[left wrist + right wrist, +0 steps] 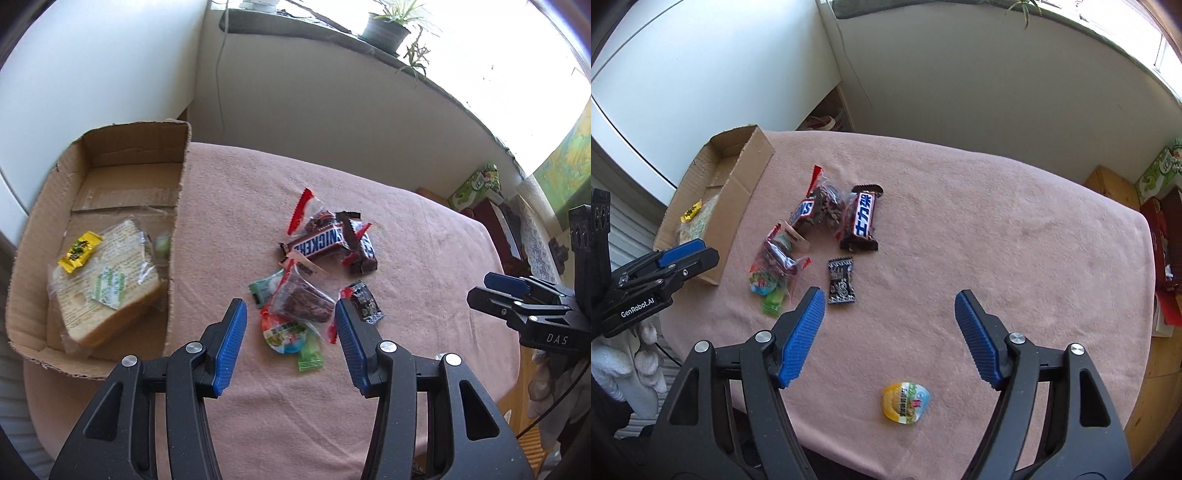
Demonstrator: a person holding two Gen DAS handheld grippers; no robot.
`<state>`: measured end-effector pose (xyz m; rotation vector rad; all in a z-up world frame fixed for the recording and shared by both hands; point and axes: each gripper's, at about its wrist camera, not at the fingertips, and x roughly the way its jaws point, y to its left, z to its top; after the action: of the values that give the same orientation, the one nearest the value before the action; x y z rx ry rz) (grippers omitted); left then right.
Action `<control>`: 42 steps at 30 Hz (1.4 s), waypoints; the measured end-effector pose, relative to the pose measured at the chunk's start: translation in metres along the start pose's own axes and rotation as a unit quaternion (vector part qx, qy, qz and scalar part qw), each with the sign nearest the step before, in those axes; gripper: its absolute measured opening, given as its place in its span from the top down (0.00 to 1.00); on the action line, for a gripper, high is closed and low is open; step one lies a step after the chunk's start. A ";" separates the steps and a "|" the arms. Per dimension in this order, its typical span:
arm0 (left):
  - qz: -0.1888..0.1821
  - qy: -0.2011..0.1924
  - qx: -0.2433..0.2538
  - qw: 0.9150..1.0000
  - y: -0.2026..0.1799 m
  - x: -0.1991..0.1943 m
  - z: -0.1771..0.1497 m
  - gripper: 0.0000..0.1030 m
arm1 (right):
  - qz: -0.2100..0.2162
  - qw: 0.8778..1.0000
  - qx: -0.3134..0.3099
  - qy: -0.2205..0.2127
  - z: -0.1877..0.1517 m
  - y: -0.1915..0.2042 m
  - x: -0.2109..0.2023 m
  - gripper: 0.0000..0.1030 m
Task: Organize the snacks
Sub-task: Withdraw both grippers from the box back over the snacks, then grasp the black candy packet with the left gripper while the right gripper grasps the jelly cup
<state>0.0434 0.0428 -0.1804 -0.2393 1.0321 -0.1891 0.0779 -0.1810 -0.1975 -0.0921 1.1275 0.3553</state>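
two black tongs with blue ribbed pads hang over the pink-clothed table (997,221), both released and gripping nothing. left gripper (291,341) hovers above the heap of wrapped snacks (314,273) mid-table, pads either side of it without touching. right gripper (890,338) is spread wide over bare cloth, a yellow-lidded jelly cup (905,403) lying alone near the near edge. brown cardboard box (177,236) sits at the left edge, holding bagged sliced bread (107,280) and a small yellow candy (79,251).
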 end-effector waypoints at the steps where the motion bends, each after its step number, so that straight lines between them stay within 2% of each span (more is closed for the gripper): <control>1: -0.005 0.005 0.006 1.000 -0.007 0.004 0.000 0.53 | -0.002 1.000 0.003 0.003 -0.007 -0.005 -0.001 0.27; 6: -0.028 0.028 0.034 0.999 -0.038 0.025 -0.003 0.53 | -0.008 1.000 0.026 0.012 -0.041 -0.022 -0.003 0.27; 8: -0.035 0.040 0.040 0.998 -0.048 0.034 -0.004 0.58 | -0.007 0.999 0.032 0.019 -0.053 -0.025 0.000 0.27; 14: -0.070 0.070 0.042 0.994 -0.068 0.056 -0.004 0.60 | -0.003 0.999 0.039 0.037 -0.080 -0.022 0.016 0.27; 17: -0.072 0.080 0.038 0.993 -0.076 0.067 -0.001 0.60 | -0.004 0.998 0.043 0.043 -0.088 -0.021 0.024 0.27; 20: -0.069 0.093 0.028 0.993 -0.080 0.078 0.003 0.60 | -0.002 0.997 0.053 0.047 -0.093 -0.023 0.029 0.35; 29: -0.010 0.114 0.032 0.993 -0.088 0.103 0.003 0.60 | -0.002 0.997 0.063 0.051 -0.101 -0.022 0.040 0.37; 32: 0.001 0.115 0.032 0.993 -0.089 0.111 0.003 0.60 | -0.005 0.997 0.057 0.052 -0.100 -0.017 0.044 0.38; 37: 0.017 0.113 0.021 0.993 -0.088 0.118 0.005 0.60 | -0.018 0.997 0.045 0.057 -0.098 -0.012 0.051 0.44; 39: 0.023 0.109 0.023 0.993 -0.090 0.119 0.006 0.65 | -0.024 0.997 0.044 0.059 -0.098 -0.012 0.053 0.48; 41: 0.032 0.104 0.029 0.994 -0.090 0.120 0.006 0.79 | -0.032 0.997 0.039 0.060 -0.097 -0.011 0.055 0.53; 42: 0.030 0.102 0.028 0.994 -0.089 0.120 0.006 0.79 | -0.034 0.997 0.035 0.060 -0.096 -0.010 0.055 0.55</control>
<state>0.1049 -0.0734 -0.2509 -0.1394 1.2328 -0.1914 0.0191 -0.2015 -0.2888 -0.0902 1.2519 0.2509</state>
